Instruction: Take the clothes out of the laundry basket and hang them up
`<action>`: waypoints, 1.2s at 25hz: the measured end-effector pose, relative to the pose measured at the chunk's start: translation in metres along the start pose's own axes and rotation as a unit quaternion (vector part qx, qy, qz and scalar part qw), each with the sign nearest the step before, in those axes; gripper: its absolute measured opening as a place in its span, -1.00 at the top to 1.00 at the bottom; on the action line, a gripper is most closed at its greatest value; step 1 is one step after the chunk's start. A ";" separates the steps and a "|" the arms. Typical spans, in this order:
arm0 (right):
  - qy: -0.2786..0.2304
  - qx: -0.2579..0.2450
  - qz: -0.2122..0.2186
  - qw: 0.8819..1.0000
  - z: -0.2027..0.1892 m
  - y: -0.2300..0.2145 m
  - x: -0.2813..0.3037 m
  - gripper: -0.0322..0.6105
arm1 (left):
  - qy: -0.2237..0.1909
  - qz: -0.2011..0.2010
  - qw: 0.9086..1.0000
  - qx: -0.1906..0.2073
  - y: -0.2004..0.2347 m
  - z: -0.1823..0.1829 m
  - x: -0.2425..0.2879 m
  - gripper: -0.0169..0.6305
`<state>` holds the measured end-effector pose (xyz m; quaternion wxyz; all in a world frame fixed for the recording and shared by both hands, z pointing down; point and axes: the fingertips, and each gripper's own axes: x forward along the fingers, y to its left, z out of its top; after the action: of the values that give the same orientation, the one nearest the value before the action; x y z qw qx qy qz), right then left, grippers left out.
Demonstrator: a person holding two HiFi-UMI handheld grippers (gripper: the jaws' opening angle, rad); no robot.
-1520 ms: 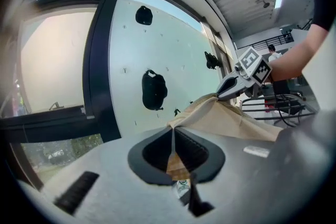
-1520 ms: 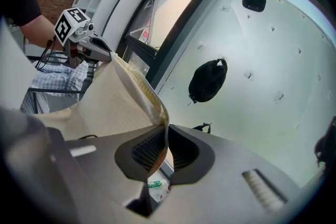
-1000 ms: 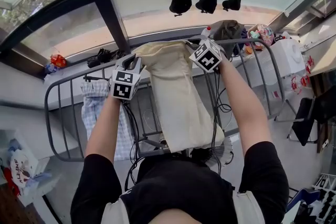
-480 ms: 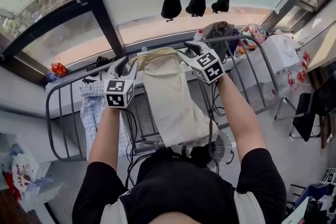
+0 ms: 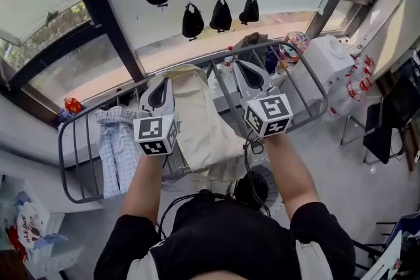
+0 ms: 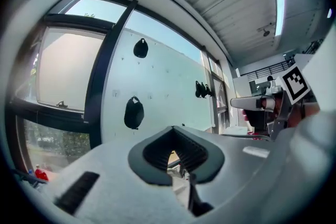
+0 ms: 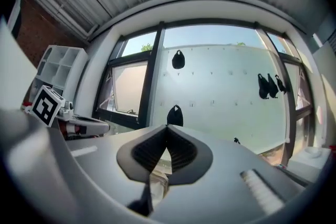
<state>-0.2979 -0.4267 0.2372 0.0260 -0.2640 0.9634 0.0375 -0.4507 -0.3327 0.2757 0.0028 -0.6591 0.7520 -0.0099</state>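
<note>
So it's a grey metal rack (image 5: 60, 160) with thin bars running across, standing on a pale floor (image 5: 341, 167). A beige cloth (image 5: 200, 115) is draped over the middle bars and hangs down the near side. Just left of it, a blue checked cloth (image 5: 118, 147) hangs over the bars too.

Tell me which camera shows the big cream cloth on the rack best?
The head view. It looks down on the cream cloth draped over the grey drying rack. The left gripper view and right gripper view face the window instead, with at most a pale sliver low down that I cannot identify.
</note>
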 end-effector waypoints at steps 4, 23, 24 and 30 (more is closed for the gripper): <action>-0.030 -0.008 -0.023 0.999 0.035 0.004 -0.073 0.86 | -0.018 -0.025 1.000 -0.003 -0.065 0.025 -0.031 0.93; -0.020 0.020 -0.107 0.994 0.023 0.044 -0.282 0.87 | -0.010 -0.078 0.997 0.018 -0.230 0.032 -0.189 0.93; -0.021 0.019 -0.108 0.994 0.025 0.045 -0.283 0.87 | -0.013 -0.078 0.997 0.020 -0.231 0.035 -0.190 0.93; -0.020 0.023 -0.103 0.994 0.022 0.056 -0.282 0.87 | -0.016 -0.074 0.997 0.016 -0.228 0.039 -0.204 0.93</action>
<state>-0.0836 -0.2337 0.2382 0.0549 -0.3608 0.9309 0.0172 -0.1977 -0.1612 0.2394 0.0245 -0.7127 0.7010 -0.0114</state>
